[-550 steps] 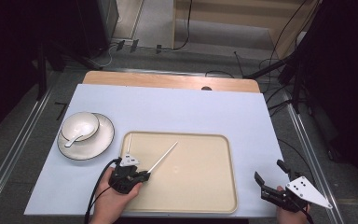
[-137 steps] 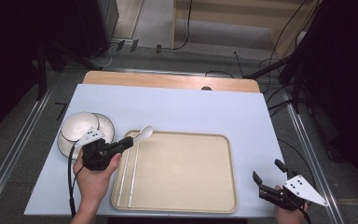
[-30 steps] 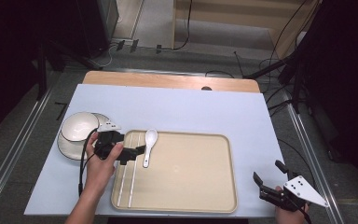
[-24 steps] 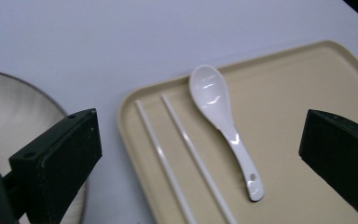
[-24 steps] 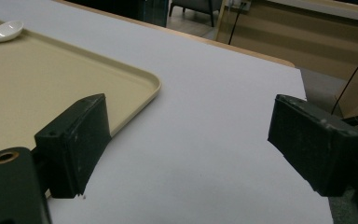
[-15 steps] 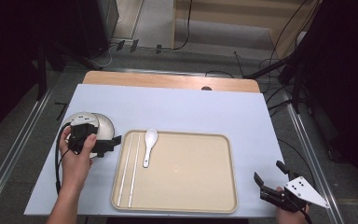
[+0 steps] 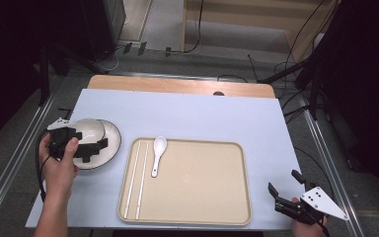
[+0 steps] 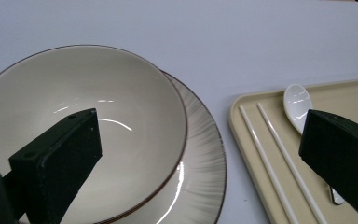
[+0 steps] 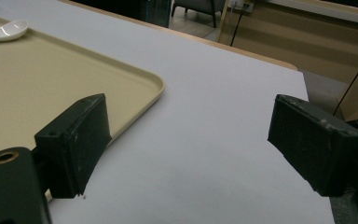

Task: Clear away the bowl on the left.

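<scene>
The left gripper (image 7: 97,146) hangs over the bowl (image 7: 90,134), jaws spread wide with nothing between them. In the left gripper view one jaw sits above the bowl's (image 8: 84,135) inside and the other reaches out over the tray (image 8: 349,93), past the bowl's near rim. Whether either jaw touches the bowl I cannot tell.

The bowl stands on a plate (image 7: 109,150) with a dark rim, at the left of the table (image 7: 202,116). It sits off-centre on the plate (image 8: 203,172), so the plate's streaked border shows on the tray side.

Just beside the plate lies the tray (image 7: 197,182). Along its left edge two white chopsticks (image 7: 135,180) lie side by side, and next to them a white spoon (image 7: 157,154), bowl end toward the far side.

The right gripper (image 7: 287,190) rests at the table's near right corner, apart from the tray, its jaws wide open and empty; in the right gripper view they frame bare table (image 9: 205,121) and the tray's corner (image 9: 154,86).
</scene>
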Available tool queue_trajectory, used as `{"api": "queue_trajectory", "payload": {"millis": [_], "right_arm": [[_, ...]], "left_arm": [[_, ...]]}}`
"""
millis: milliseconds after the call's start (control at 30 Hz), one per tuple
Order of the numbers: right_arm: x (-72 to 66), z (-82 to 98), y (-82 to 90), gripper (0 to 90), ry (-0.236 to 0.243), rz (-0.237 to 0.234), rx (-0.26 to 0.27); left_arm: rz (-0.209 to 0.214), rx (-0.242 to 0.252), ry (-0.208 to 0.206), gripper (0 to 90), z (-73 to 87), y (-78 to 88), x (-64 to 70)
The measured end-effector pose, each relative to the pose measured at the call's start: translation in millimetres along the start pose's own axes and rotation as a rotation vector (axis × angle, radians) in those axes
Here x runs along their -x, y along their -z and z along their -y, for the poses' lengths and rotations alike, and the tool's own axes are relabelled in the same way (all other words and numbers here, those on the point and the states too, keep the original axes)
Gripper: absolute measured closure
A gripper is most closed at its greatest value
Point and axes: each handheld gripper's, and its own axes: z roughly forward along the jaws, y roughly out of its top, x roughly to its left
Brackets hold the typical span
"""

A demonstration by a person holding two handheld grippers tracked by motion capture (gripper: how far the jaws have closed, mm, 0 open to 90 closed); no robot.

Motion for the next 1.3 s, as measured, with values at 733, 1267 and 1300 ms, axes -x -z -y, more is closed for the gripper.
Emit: {"api": "queue_trajectory", "payload": {"millis": [733,1267,1300], "right_arm": [[-1.2,1.7,-0.8,13.0,-0.004,0.007,-0.009],[-0.3,1.7,1.3,13.0,0.001,0.001,0.001],[-0.2,1.6,1.5,13.0,0.0,0.001,0.001]], "left_arm": [[-0.115,-0.01,0.207,0.0,6.8,-14.8,-62.6],[-0.216,-0.069,0.273,52.5,9.8,-31.7,-68.4],[-0.204,-0.082,0.293,54.5,10.2,-32.4,-69.9]]}}
